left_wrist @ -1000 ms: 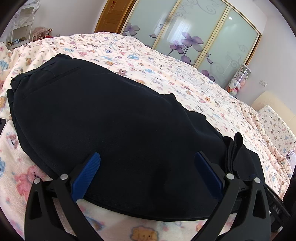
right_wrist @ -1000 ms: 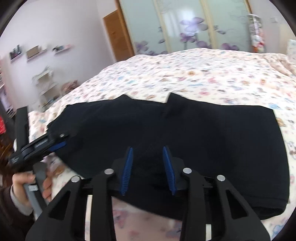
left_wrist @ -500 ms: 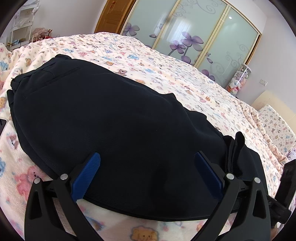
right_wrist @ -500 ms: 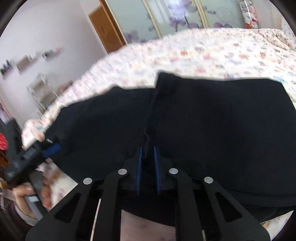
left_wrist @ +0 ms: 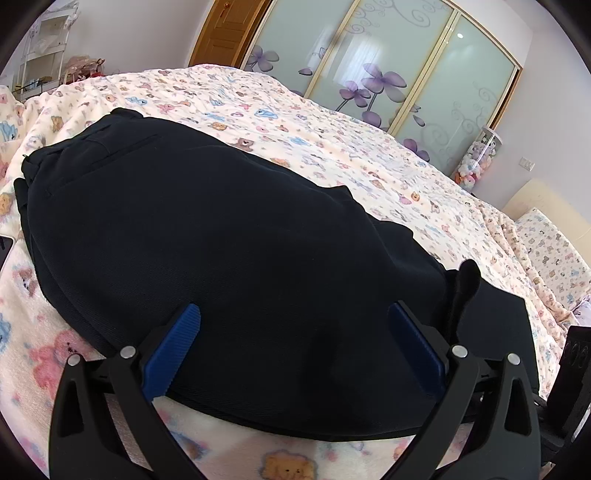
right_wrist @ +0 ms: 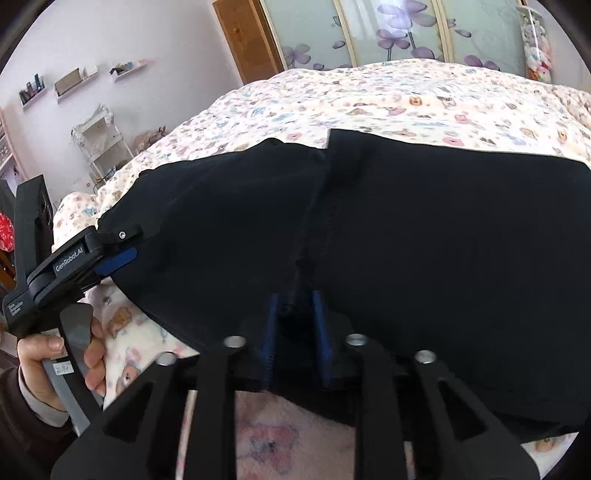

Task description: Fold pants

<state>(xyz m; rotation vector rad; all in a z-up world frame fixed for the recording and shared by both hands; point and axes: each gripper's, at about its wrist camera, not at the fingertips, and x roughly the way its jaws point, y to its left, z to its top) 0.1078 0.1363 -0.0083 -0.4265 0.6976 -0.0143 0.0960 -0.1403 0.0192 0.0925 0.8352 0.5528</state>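
Black pants (left_wrist: 221,240) lie flat on the bed, waistband at the far left in the left wrist view. My left gripper (left_wrist: 295,325) is open, its blue pads (left_wrist: 173,343) spread wide just over the near edge of the pants. In the right wrist view the pants (right_wrist: 443,240) fill the middle. My right gripper (right_wrist: 295,306) is shut on a pinched fold of the pants near the crotch seam. The left gripper also shows in the right wrist view (right_wrist: 110,258), at the pants' left edge, held by a hand.
The bed has a cream blanket with a bear print (left_wrist: 332,147). A wardrobe with frosted flower doors (left_wrist: 388,66) and a wooden door (left_wrist: 225,33) stand behind. A white shelf rack (right_wrist: 103,147) stands left of the bed. A pillow (left_wrist: 546,243) lies far right.
My right gripper closed from open onto a fold of the pants near the seam and moved in closer. The left gripper has stayed put and open.
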